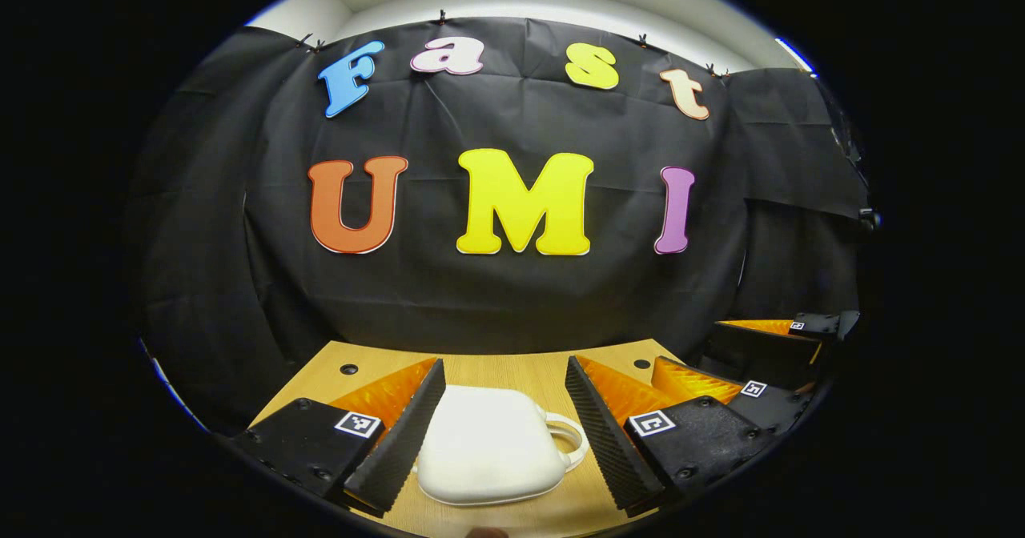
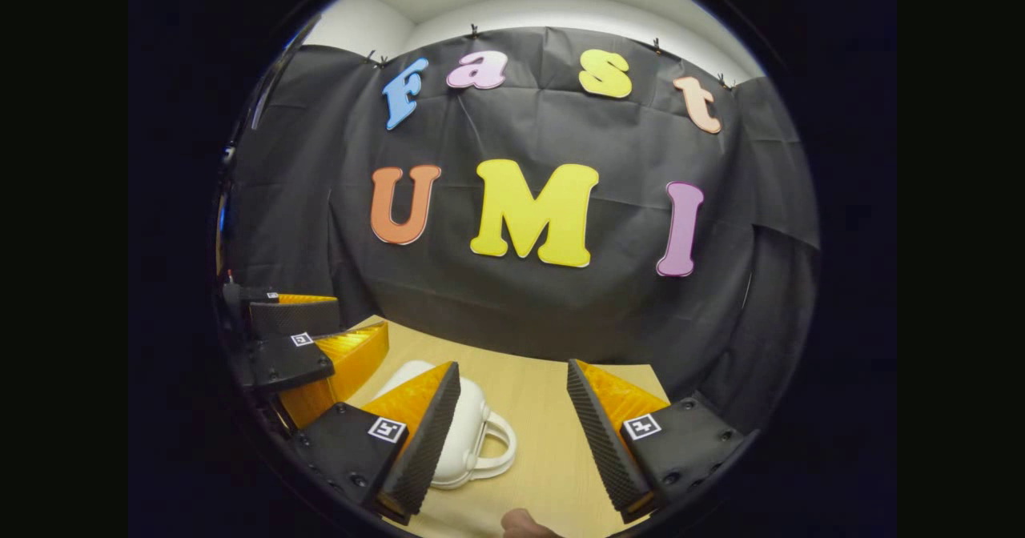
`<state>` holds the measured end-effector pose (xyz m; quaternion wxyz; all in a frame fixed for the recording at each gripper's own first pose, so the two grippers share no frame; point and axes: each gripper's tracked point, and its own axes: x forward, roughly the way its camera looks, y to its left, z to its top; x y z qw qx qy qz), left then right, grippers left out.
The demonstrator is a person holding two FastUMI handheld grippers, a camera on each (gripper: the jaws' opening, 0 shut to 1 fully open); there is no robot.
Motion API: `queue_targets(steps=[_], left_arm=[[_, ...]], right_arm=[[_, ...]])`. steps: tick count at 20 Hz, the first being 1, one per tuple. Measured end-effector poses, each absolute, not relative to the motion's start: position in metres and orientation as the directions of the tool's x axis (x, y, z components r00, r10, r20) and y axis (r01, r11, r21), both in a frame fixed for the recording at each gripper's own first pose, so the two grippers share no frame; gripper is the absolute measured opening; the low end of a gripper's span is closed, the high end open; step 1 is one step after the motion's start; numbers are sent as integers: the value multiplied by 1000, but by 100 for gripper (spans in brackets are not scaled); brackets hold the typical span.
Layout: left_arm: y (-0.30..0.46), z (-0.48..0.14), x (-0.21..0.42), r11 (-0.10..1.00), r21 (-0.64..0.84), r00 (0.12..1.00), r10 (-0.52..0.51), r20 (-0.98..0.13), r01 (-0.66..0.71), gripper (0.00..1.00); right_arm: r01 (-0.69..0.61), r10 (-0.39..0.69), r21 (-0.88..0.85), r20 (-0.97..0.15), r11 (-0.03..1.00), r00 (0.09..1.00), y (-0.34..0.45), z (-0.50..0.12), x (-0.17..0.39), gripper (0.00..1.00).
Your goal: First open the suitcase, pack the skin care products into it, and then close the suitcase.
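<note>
Starting step 1 by my judgement: white suitcase (image 1: 488, 446) lies shut on wooden table (image 1: 512, 370), handle (image 1: 570, 440) toward right side. Left gripper (image 1: 503, 434) spread wide, fingers flanking suitcase, no contact visible. Right gripper (image 2: 512, 434) spread too, hovering just beside handle side; suitcase (image 2: 460, 434) partly behind its left finger. Skin care products nowhere among visible items. Next move likely needs 1 gripper steadying base, other lifting lid edge.
</note>
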<state>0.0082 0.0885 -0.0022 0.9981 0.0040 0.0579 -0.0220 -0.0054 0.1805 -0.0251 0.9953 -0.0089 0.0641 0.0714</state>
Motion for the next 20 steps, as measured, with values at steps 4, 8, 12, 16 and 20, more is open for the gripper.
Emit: queue_targets(steps=[4,8,12,16,20], left_arm=[[89,0,6,999,16,993,-43,-110,45,96],[88,0,6,998,27,993,-45,-110,49,96],[86,2,4,998,39,994,-49,-97,53,96],[86,3,3,997,46,994,-53,-97,58,96],[85,2,2,997,51,994,-56,-98,61,96]], right_arm=[[-142,140,-7,-129,990,982,179,-26,-6,80],[-136,134,-3,-136,991,982,177,-28,-8,80],[-129,128,4,-132,992,983,174,-28,-9,80],[-125,125,3,-138,992,983,173,-30,-12,80],[-112,112,7,-146,994,983,167,-33,-11,80]])
